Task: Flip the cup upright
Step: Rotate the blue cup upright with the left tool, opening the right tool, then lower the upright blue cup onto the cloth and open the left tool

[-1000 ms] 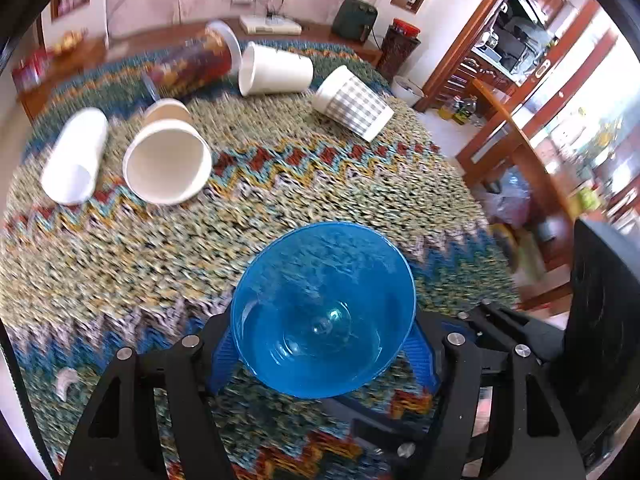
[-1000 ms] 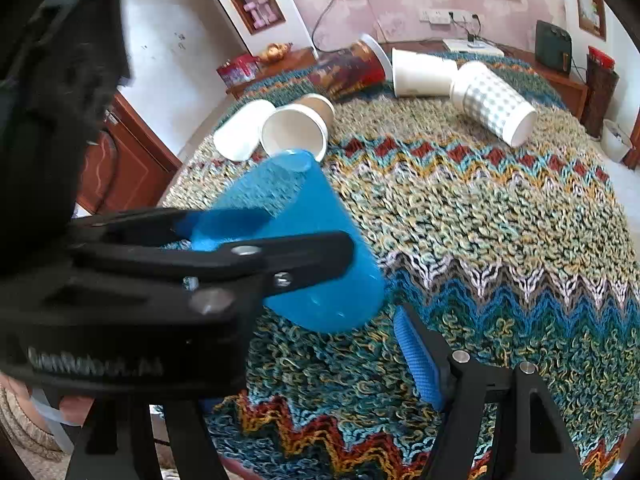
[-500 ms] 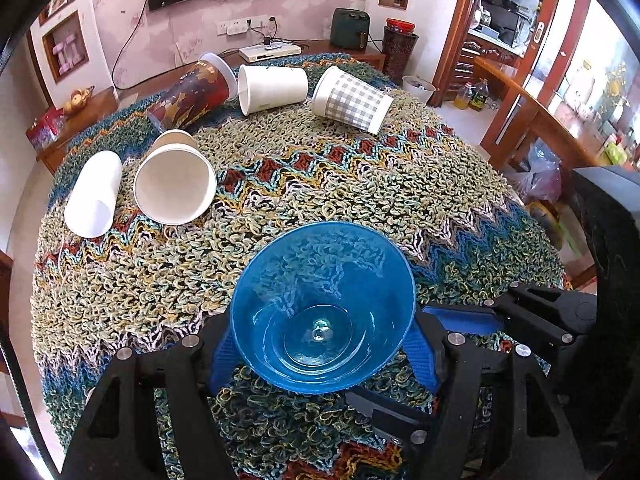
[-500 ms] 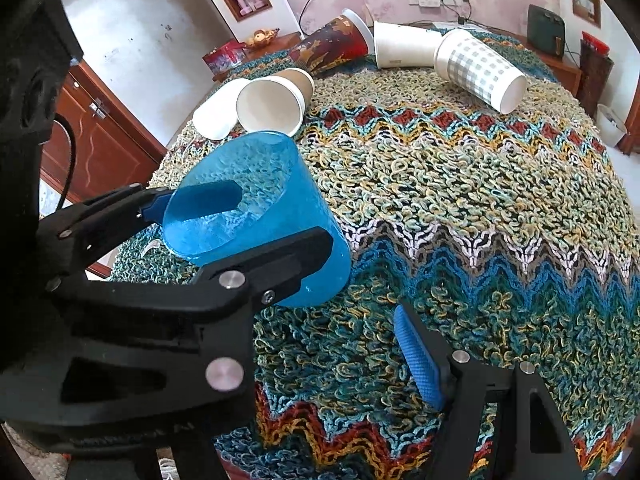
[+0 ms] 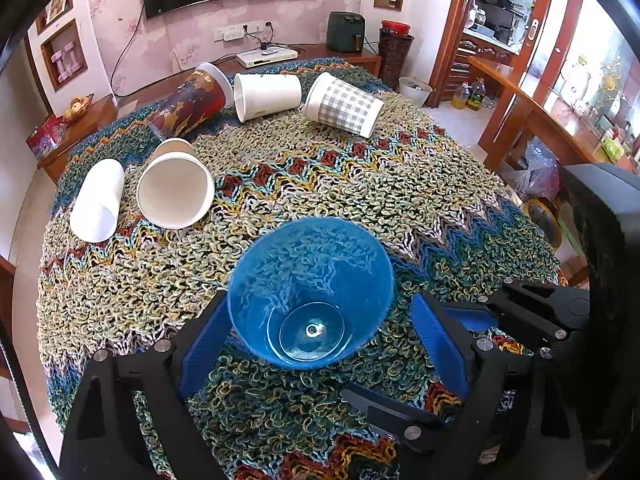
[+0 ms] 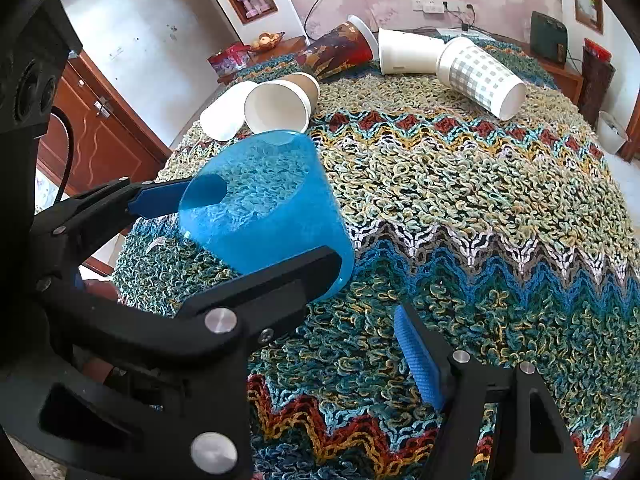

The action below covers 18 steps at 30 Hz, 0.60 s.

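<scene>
A clear blue plastic cup (image 5: 310,292) stands upright on the knitted table cover, mouth up, between the fingers of my left gripper (image 5: 316,340). The left gripper is open, with gaps between both blue pads and the cup wall. In the right wrist view the blue cup (image 6: 264,208) sits at the near left, framed by the left gripper's fingers (image 6: 168,200). My right gripper (image 6: 320,340) is open and empty, just right of the cup.
Several cups lie on their sides at the far half of the round table: two white paper cups (image 5: 172,188), a red printed cup (image 5: 188,104), a white cup (image 5: 266,96) and a checked cup (image 5: 344,104). The table edge (image 5: 532,240) drops off at right.
The blue cup has gone from tilted in the left gripper's grip to standing upright on the cover. The left gripper's jaws have opened off it.
</scene>
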Each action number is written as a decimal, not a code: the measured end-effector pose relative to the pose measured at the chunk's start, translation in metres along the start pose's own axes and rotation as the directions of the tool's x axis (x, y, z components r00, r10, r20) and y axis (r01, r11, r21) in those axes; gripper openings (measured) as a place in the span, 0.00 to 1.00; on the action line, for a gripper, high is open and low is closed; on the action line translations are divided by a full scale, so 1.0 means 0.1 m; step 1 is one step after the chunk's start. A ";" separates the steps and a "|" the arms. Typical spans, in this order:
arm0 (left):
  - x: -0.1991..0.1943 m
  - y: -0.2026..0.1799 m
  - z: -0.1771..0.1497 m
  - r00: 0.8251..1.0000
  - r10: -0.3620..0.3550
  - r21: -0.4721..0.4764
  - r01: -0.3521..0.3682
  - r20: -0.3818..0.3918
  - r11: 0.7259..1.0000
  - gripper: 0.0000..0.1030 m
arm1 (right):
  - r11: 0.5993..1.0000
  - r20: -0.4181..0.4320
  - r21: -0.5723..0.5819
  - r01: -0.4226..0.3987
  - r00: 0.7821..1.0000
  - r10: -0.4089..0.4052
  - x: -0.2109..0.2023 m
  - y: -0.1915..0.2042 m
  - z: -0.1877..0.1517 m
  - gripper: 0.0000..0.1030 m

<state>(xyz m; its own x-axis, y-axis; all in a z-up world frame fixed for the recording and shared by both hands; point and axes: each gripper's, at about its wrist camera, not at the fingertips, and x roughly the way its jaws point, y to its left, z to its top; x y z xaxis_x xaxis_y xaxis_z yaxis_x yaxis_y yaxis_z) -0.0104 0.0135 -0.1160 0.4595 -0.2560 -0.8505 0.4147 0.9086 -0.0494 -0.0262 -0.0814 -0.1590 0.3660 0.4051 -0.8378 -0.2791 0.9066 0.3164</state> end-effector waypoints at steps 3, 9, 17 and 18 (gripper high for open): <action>-0.02 0.00 -0.01 1.000 -0.004 -0.004 0.004 0.000 1.000 0.90 | 1.000 0.004 -0.011 0.005 1.000 -0.005 -0.02 0.03 -0.01 0.72; -0.11 0.02 -0.02 1.000 -0.023 -0.019 0.024 0.017 1.000 0.98 | 1.000 0.012 -0.027 0.004 1.000 -0.004 -0.07 0.06 -0.02 0.72; -0.25 0.06 -0.04 0.999 -0.043 -0.048 0.044 0.032 0.998 0.98 | 0.999 0.024 -0.051 -0.004 1.000 0.006 -0.18 0.11 -0.06 0.72; -0.27 0.06 -0.05 0.998 -0.042 -0.050 0.044 0.035 0.998 0.98 | 0.999 0.027 -0.054 -0.006 1.000 0.007 -0.20 0.12 -0.06 0.72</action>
<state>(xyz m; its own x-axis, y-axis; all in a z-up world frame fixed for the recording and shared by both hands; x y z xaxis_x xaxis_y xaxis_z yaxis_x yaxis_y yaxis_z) -0.0243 0.0280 -0.0959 0.4691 -0.3054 -0.8286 0.3949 0.9118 -0.1125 -0.0423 -0.0797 -0.1416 0.3875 0.4147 -0.8233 -0.3288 0.8965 0.2969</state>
